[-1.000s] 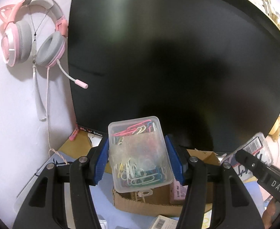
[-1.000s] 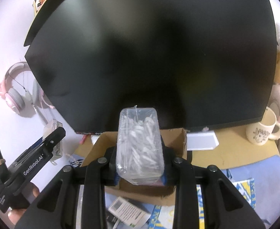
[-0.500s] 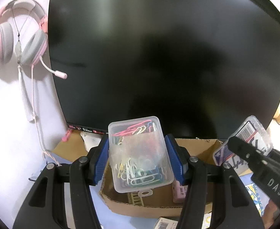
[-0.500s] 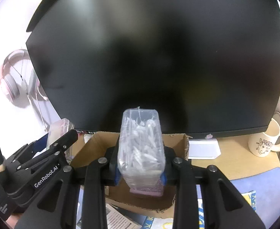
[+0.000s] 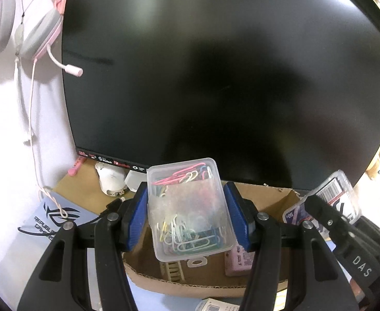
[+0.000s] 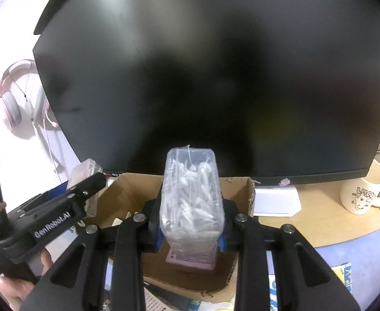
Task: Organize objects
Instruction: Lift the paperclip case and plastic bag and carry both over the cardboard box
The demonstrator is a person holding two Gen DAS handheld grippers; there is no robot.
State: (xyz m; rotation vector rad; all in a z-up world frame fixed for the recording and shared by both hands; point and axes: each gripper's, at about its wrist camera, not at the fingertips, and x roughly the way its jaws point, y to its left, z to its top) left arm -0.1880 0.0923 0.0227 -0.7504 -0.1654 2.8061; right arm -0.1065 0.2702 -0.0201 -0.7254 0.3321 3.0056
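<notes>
The left gripper (image 5: 190,217) has its jaws clamped on a clear box of paper clips (image 5: 190,207), long axis pointing away from the hand. The right gripper (image 6: 190,233) pinches a narrow box of white sticks (image 6: 190,197). Both hang over the open cardboard box (image 6: 127,189) on the tabletop (image 6: 319,223). Only the right view shows the mug (image 6: 363,194).

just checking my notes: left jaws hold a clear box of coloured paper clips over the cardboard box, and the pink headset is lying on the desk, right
Not quite. The left gripper does hold the clear box of paper clips over the cardboard box, but the pink headset is not on the desk. It hangs on the wall left of the black monitor, its cable trailing down, as the left wrist view shows.
</notes>
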